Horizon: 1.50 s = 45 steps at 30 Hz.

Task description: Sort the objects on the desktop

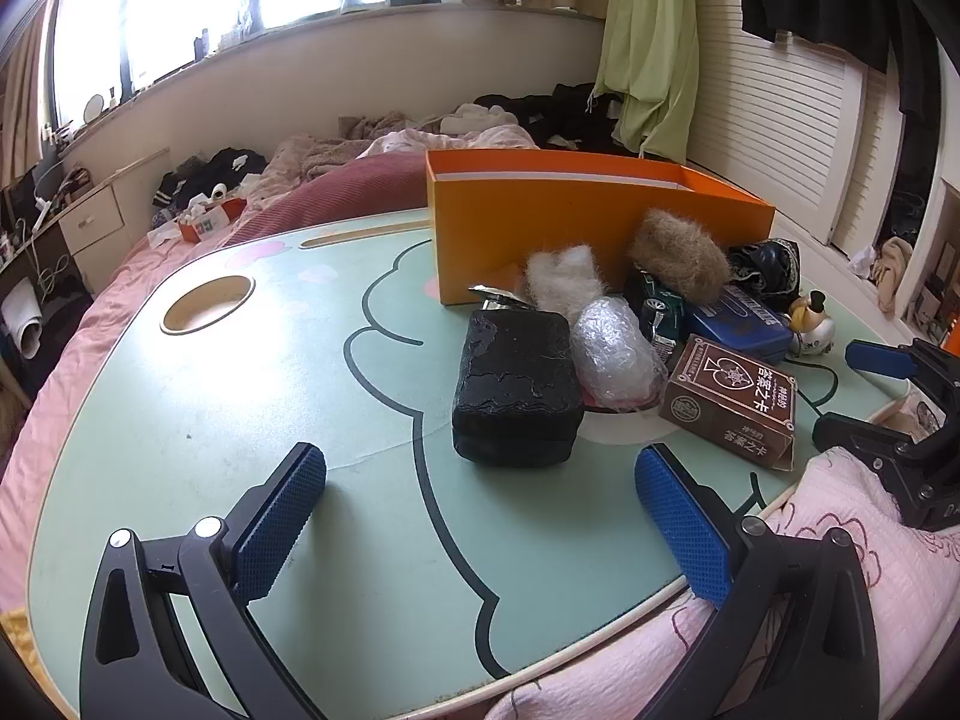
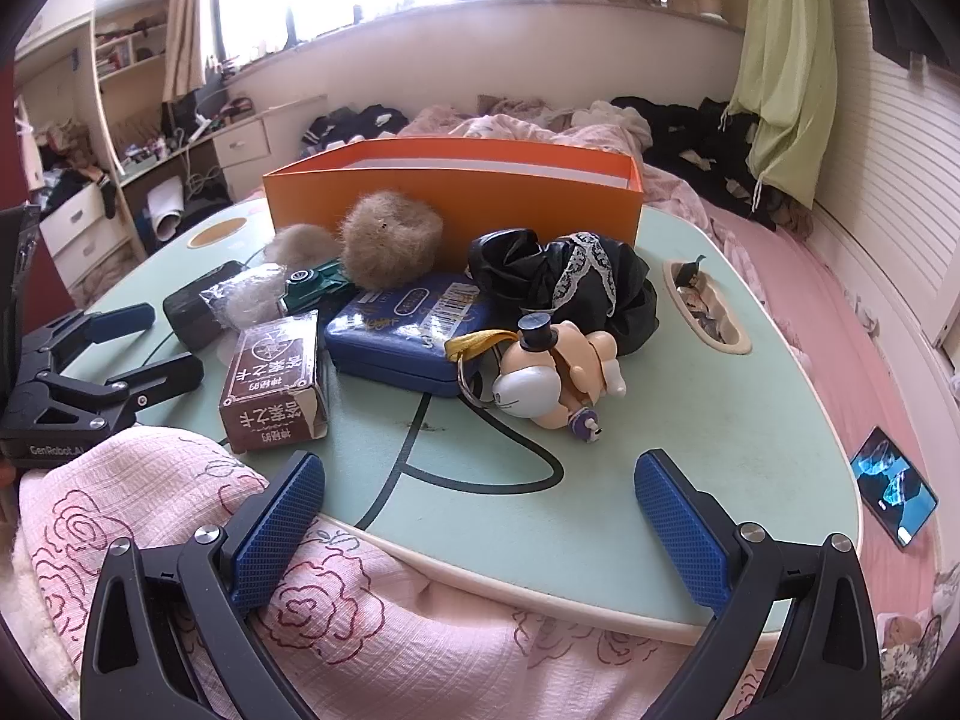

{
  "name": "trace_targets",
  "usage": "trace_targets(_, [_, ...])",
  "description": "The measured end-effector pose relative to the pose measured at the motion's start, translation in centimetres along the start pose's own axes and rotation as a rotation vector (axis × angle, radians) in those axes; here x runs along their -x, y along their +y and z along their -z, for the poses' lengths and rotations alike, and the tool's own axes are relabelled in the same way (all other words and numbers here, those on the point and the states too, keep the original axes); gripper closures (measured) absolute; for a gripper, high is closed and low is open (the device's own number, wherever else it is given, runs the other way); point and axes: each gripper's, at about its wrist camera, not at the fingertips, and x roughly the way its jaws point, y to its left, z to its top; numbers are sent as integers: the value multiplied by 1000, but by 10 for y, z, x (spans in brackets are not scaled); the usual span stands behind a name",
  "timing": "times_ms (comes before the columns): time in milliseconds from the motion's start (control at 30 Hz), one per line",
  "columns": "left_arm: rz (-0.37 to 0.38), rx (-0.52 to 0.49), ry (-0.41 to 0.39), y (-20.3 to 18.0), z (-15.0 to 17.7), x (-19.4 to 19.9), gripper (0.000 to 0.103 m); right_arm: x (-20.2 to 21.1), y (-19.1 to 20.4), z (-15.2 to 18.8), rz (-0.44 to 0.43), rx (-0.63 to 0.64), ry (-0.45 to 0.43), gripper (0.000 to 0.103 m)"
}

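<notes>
An open orange box [image 1: 540, 234] [image 2: 456, 192] stands at the back of the mint lap table [image 1: 240, 396] [image 2: 690, 420]. In front of it lie a black pouch [image 1: 516, 387] [image 2: 195, 306], a bubble-wrapped lump [image 1: 612, 348], a brown card box [image 1: 729, 402] [image 2: 273, 381], a blue tin [image 2: 408, 324], two fur balls [image 1: 678, 255] [image 2: 390, 234], a green toy car [image 2: 312, 285], black lace cloth [image 2: 570, 276] and a duck figure keychain [image 2: 552, 381]. My left gripper [image 1: 480, 516] is open, just short of the pouch. My right gripper [image 2: 480, 516] is open over the table's near edge.
The table rests on a bed with a pink floral quilt [image 2: 180, 516] at its near edge. Cup hole [image 1: 207, 303] at back left, a slot tray [image 2: 708, 312] on the right. A lit phone [image 2: 894, 495] lies on the pink sheet to the right.
</notes>
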Motion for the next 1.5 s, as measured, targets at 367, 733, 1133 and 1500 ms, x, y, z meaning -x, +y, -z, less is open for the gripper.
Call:
trace_targets(367, [0, -5, 2, 2, 0, 0, 0, 38, -3, 0, -15, 16, -155, 5])
trace_targets(733, [0, -5, 2, 2, 0, 0, 0, 53, -83, -18, 75, -252, -188, 7])
trace_targets(1133, [1, -5, 0, 2, 0, 0, 0, -3, -34, -21, 39, -127, -18, 59])
trace_targets(1500, [16, 47, -16, 15, -4, 7, 0, 40, -36, -21, -44, -153, -161, 59])
